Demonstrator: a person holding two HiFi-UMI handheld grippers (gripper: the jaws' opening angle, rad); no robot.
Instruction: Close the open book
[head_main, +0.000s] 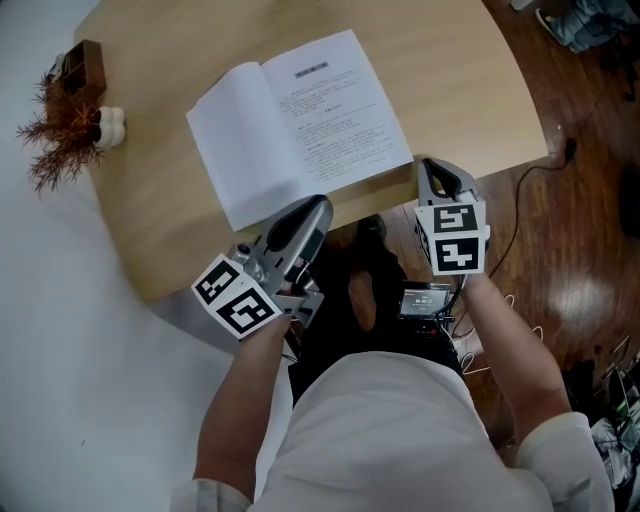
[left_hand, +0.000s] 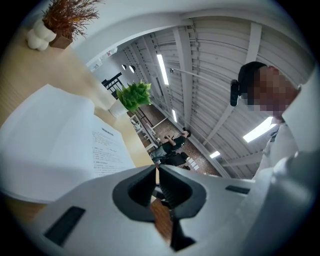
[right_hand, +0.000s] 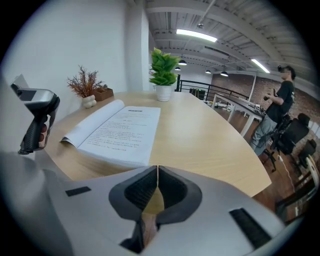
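Note:
The open book (head_main: 300, 125) lies flat on the round wooden table (head_main: 460, 90), its white pages up, the right page printed. My left gripper (head_main: 318, 206) hovers at the book's near left corner, by the table's front edge, jaws shut and empty. My right gripper (head_main: 432, 166) sits just off the book's near right corner, also shut with nothing in it. In the left gripper view the book (left_hand: 60, 140) fills the left side beyond the shut left gripper (left_hand: 156, 170). In the right gripper view the book (right_hand: 120, 127) lies ahead and left of the shut right gripper (right_hand: 157, 170).
A dried plant in a brown box (head_main: 65, 110) and a small white ornament (head_main: 110, 125) stand at the table's left rim. A green potted plant (right_hand: 164, 75) stands at the far side. A person (right_hand: 280, 110) stands in the background. A cable (head_main: 530, 190) runs over the wooden floor.

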